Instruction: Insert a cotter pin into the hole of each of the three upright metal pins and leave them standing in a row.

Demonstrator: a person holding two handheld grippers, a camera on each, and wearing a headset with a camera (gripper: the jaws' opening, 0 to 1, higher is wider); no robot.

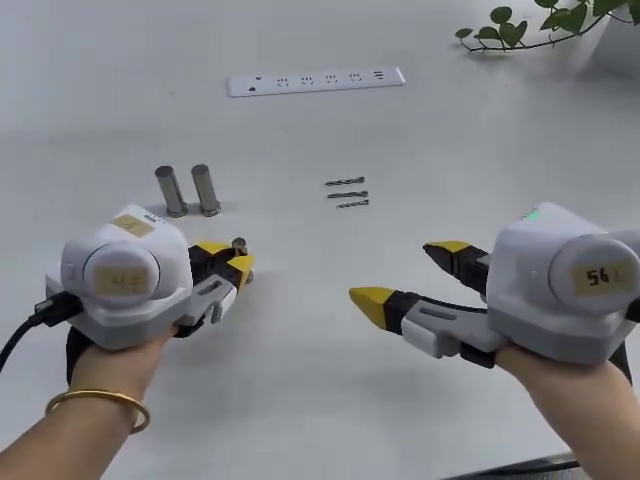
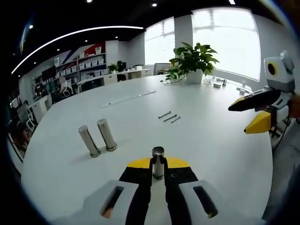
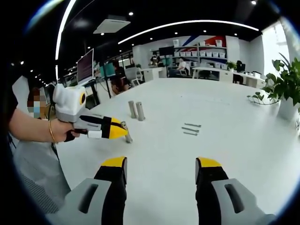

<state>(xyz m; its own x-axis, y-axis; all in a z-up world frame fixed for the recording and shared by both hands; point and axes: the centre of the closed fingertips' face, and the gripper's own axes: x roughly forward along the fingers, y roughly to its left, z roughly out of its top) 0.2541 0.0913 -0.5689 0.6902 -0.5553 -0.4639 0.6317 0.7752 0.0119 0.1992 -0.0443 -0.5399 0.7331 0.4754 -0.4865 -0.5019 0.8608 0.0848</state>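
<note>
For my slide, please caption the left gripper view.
Left tongs clamp one upright metal pin; two more pins and three cotter pins beyond.

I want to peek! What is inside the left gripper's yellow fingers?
An upright metal pin, pinched between the fingers of the left gripper. Its round top sticks out; its lower part is hidden by them.

The left hand-held gripper (image 2: 158, 165) clamps an upright metal pin (image 2: 158, 158) on the white table (image 2: 206, 140). Left of and beyond that pin, two more pins (image 2: 106, 135) stand side by side. Beyond it to the right lie three cotter pins (image 2: 169, 116). Far right, the right hand-held gripper (image 2: 248, 116) hovers, jaws apart.
</note>
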